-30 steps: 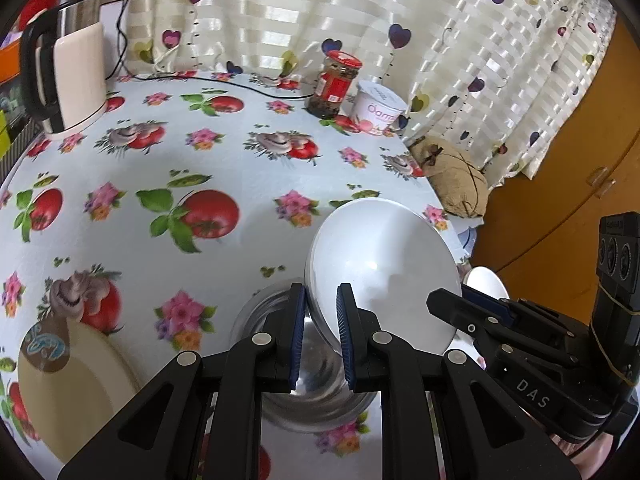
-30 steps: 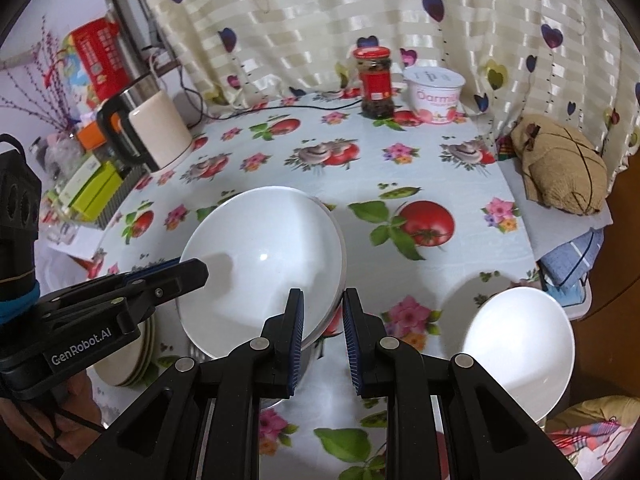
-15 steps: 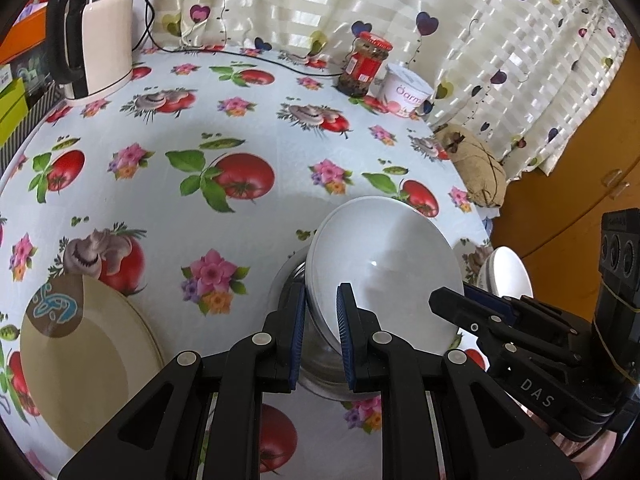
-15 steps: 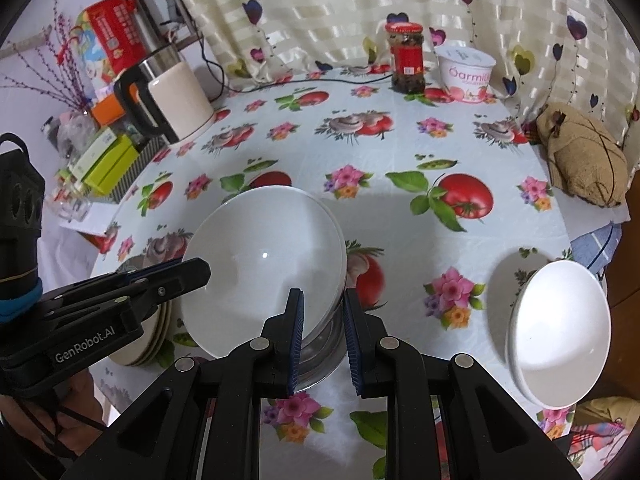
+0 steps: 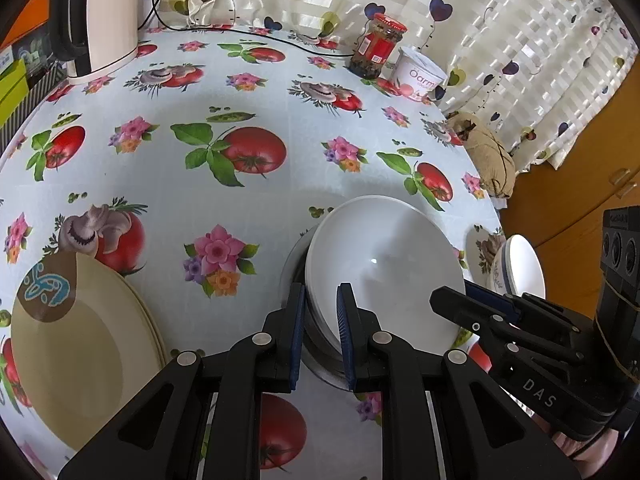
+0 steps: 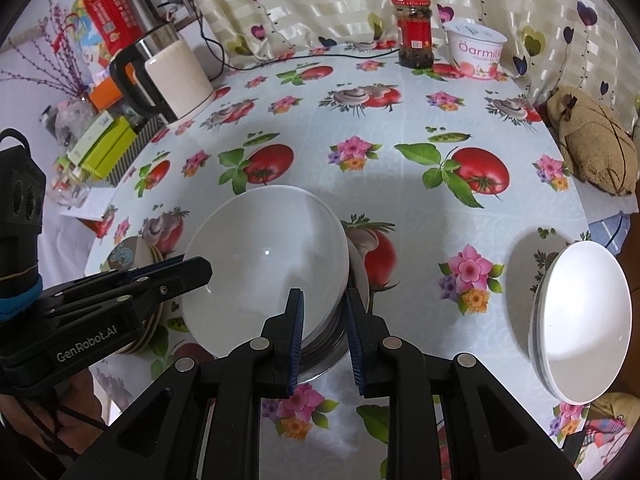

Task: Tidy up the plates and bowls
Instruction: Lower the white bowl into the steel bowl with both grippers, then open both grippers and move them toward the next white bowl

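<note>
Tomato-print tablecloth (image 5: 256, 92), one jar (image 5: 376, 50), one kettle (image 5: 100, 20) — left gripper (image 5: 320, 336) and right gripper (image 6: 324, 338) both pinching one white bowl (image 5: 384, 264)

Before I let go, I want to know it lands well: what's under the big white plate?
Directly under the big white plate sits a steel bowl; only its shiny side and rim show. Its inside is covered by the plate, so any contents stay unseen. The flowered tablecloth lies beneath.
</note>
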`<control>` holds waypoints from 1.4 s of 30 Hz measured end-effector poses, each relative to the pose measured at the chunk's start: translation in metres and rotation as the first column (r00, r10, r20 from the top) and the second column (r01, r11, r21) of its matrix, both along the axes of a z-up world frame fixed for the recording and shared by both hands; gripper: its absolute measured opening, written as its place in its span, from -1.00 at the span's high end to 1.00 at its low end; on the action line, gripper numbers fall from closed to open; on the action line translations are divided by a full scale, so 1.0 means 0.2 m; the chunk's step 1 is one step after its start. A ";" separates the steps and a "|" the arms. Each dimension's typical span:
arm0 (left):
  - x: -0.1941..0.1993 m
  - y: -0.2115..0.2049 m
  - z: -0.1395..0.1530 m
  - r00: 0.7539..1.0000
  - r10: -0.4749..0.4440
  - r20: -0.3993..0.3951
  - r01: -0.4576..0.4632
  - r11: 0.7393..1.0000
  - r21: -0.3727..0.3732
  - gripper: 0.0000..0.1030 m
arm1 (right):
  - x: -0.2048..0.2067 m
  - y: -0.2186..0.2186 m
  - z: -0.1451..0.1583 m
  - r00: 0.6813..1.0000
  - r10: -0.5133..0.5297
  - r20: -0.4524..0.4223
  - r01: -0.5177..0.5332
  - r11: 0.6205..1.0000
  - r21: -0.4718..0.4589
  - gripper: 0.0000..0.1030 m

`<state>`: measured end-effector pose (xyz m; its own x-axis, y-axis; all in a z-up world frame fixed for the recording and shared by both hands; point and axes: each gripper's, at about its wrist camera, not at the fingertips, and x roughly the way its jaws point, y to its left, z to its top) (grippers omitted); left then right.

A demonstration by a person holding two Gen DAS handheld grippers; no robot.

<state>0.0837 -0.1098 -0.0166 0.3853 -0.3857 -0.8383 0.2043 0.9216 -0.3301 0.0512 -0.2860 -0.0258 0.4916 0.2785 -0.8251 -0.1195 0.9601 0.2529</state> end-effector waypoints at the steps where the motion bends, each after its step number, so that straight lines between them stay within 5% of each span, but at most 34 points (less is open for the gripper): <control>1: 0.00 0.00 0.00 1.000 0.000 -0.001 0.000 1.000 0.000 0.67 | 0.00 0.00 0.00 1.000 0.001 -0.003 -0.001 1.000 0.001 0.58; 42: -0.08 -0.01 0.18 0.994 0.004 0.110 -0.001 1.000 -0.027 0.67 | -0.11 -0.15 0.15 0.996 -0.047 0.080 0.046 0.999 0.016 0.37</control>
